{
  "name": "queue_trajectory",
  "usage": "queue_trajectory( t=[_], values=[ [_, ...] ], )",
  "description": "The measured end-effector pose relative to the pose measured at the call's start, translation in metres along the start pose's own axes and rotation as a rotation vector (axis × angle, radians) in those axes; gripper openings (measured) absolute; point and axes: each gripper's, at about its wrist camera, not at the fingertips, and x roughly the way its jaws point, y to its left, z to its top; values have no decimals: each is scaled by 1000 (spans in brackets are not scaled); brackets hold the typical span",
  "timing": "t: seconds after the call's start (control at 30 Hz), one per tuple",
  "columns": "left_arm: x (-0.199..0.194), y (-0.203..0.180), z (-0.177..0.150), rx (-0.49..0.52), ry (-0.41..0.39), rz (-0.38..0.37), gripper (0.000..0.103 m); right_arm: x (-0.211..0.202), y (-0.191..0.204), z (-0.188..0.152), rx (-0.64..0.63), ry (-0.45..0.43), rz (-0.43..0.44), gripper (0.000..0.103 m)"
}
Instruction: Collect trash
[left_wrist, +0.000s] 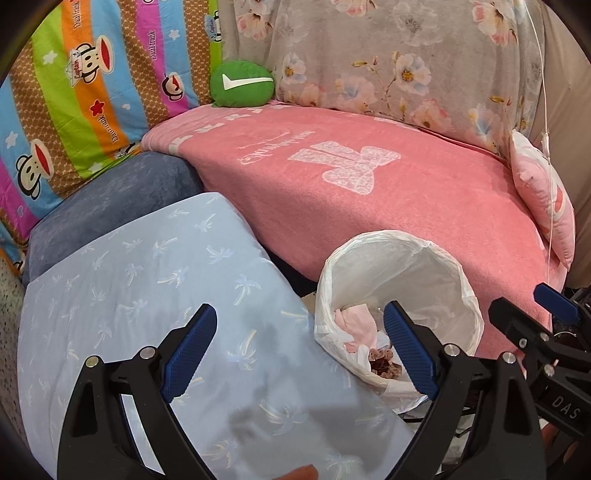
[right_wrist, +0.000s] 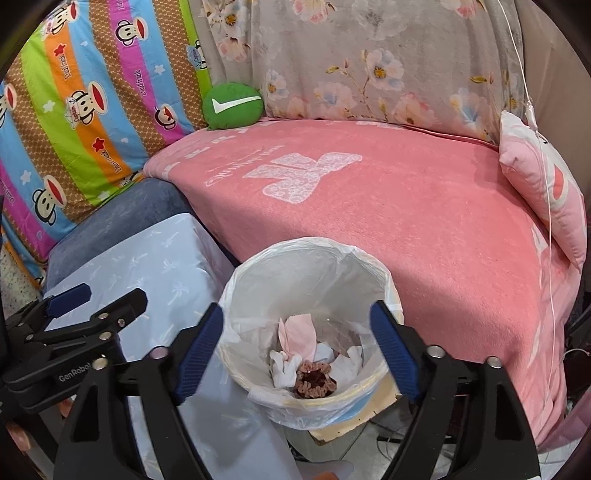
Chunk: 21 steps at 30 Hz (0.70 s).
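Note:
A bin lined with a white plastic bag (right_wrist: 306, 243) stands on the floor against the pink bed. Inside lie a pink tissue (right_wrist: 299, 332), crumpled white paper (right_wrist: 282, 369) and a brown ruffled scrunchie-like thing (right_wrist: 314, 382). My right gripper (right_wrist: 297, 308) hangs open right above the bin's mouth, with nothing between its blue pads. My left gripper (left_wrist: 299, 310) is open and empty too, over the light blue cushion (left_wrist: 147, 280), with the bin (left_wrist: 443, 280) at its right finger. Each gripper shows in the other's view: the right gripper (left_wrist: 517, 299), the left gripper (right_wrist: 114, 293).
A pink blanket (right_wrist: 424, 229) covers the bed behind the bin. A dark blue cushion (left_wrist: 110, 199), a striped monkey-print quilt (left_wrist: 85, 96), a green pillow (left_wrist: 242, 85) and a floral cover (left_wrist: 388, 62) stand further back. A pink pillow (right_wrist: 543, 184) and a thin hanging cord (right_wrist: 546, 206) are at the right.

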Motion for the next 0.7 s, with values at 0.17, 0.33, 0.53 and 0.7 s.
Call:
queue_trajectory(
  t=[0.17,0.33,0.53,0.7],
  values=[
    [0,3,-5,-15,6,14,88,3,-2,-7,-7,11,-23,85],
    [0,2,-10,-15,6,26,91,3,-5,-12,-4,13,-27,97],
    [-1,0,-12,-14,1,35,92,3,-3,-15,-24,12,-44,97],
    [0,-1,-15,-17,2,45,93,4,-2,-17,-28,17,-48,97]
  ],
)
